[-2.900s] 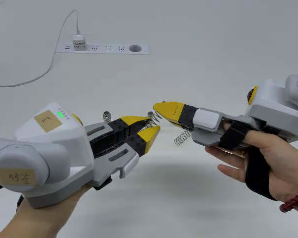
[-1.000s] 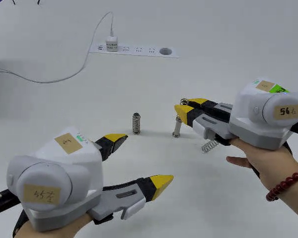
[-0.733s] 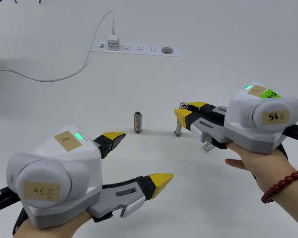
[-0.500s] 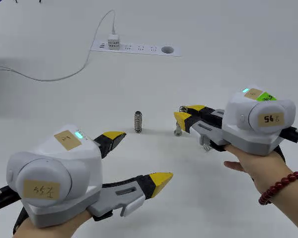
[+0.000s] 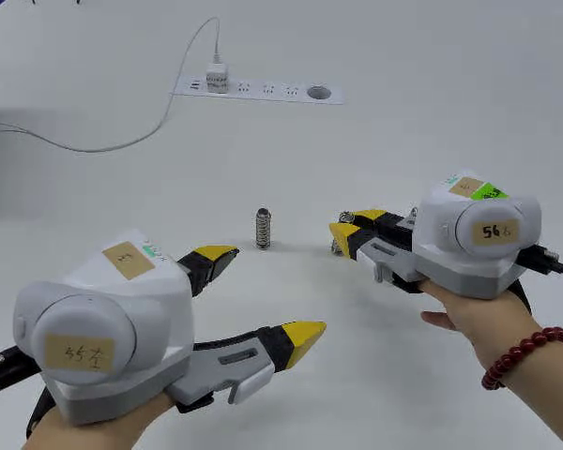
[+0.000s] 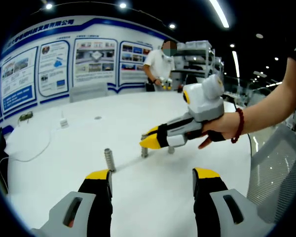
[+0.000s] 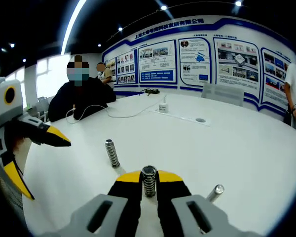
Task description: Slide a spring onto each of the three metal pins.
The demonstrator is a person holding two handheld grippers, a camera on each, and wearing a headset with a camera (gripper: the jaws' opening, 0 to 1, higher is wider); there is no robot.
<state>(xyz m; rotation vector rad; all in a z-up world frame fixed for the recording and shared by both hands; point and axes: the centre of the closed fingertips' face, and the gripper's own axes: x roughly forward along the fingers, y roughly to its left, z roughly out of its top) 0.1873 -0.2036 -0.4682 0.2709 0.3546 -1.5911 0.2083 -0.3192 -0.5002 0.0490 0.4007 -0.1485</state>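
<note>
Left gripper (image 5: 261, 293): low at the near left of the white surface (image 5: 403, 141). Jaws are spread wide with nothing between them. Its body blocks the surface under it.

Far edge: power strip (image 5: 258, 90) with a plug (image 5: 216, 79) in it. The cable (image 5: 122, 142) runs out past the left edge of the head view, so its end is cut off.

Left pin (image 5: 263, 228): upright at mid-surface, apart from both grippers. A fitted spring (image 7: 111, 153) coils around most of its height, so the shaft is largely covered.

Middle pin (image 6: 144, 152): in the left gripper view it stands right under the right gripper's yellow tips, which hide its top. Small and hard to resolve.

Right gripper (image 7: 148, 177): jaws closed to a narrow gap, clamping the held spring (image 7: 148, 187) upright between the tips. Cannot tell whether a pin runs inside this coil, as the jaws cover its lower end. In the head view only a bit of coil shows at the tips.

Bare pin (image 7: 215, 191): just to the right of the right jaw, with no coil on it. Its lower part is cut off by the jaw.
</note>
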